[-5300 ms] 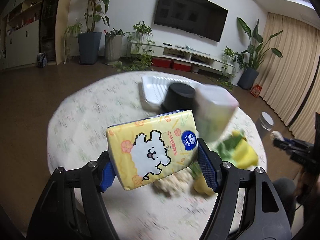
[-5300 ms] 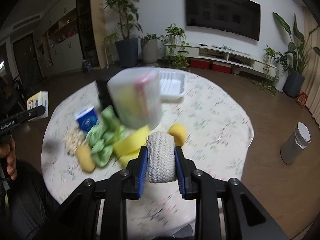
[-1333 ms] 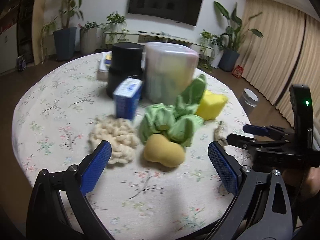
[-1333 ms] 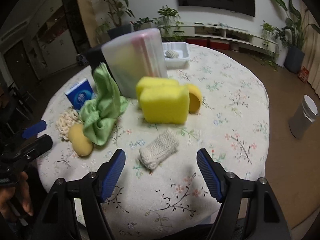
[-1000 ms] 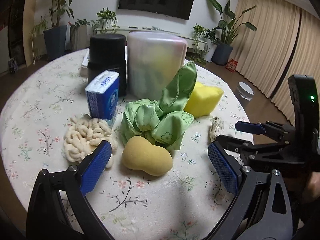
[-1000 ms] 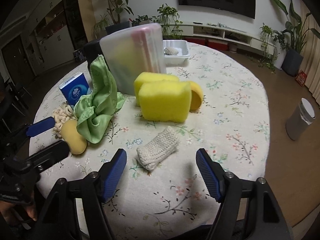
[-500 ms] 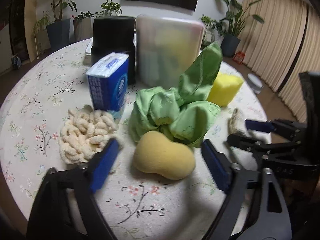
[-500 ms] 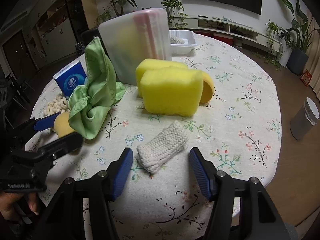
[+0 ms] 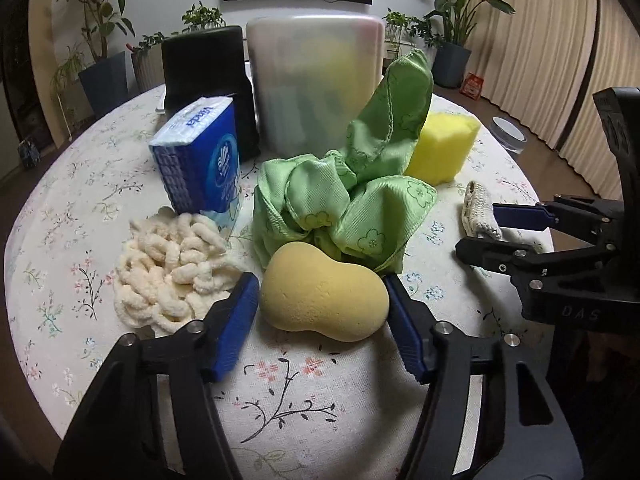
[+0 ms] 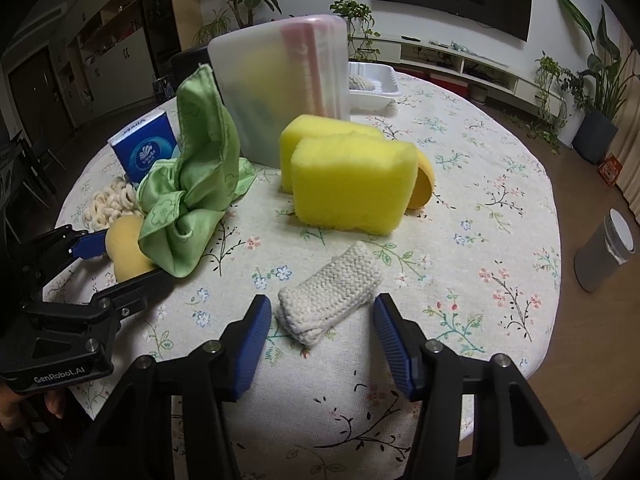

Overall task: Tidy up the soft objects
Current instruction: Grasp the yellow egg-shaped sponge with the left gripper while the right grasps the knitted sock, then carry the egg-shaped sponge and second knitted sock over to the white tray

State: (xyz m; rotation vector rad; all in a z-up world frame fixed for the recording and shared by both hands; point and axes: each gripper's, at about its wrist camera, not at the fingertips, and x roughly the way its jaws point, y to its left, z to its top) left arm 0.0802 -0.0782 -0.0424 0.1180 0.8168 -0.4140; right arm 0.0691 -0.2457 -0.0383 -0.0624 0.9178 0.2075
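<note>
My left gripper (image 9: 322, 312) is open, its blue pads on either side of a tan peanut-shaped sponge (image 9: 322, 298) on the flowered tablecloth; the pads look just short of touching it. My right gripper (image 10: 322, 338) is open around a white knitted cloth (image 10: 330, 294), which also shows in the left wrist view (image 9: 478, 210). Behind lie a green cloth (image 9: 348, 196), a cream chenille pad (image 9: 172, 256), a blue tissue pack (image 9: 200, 160) and yellow sponges (image 10: 352, 184).
A frosted plastic bin (image 9: 314, 76) and a black container (image 9: 206, 80) stand behind the pile. A white tray (image 10: 370, 84) sits at the far side. A round orange sponge (image 10: 424, 178) leans behind the yellow ones. The table edge (image 10: 536, 332) is near on the right.
Both grippers have moved forward and down and narrowed: the left around the tan sponge, the right around the knitted cloth. About five seconds ago they held a yellow tissue pack and the knitted cloth.
</note>
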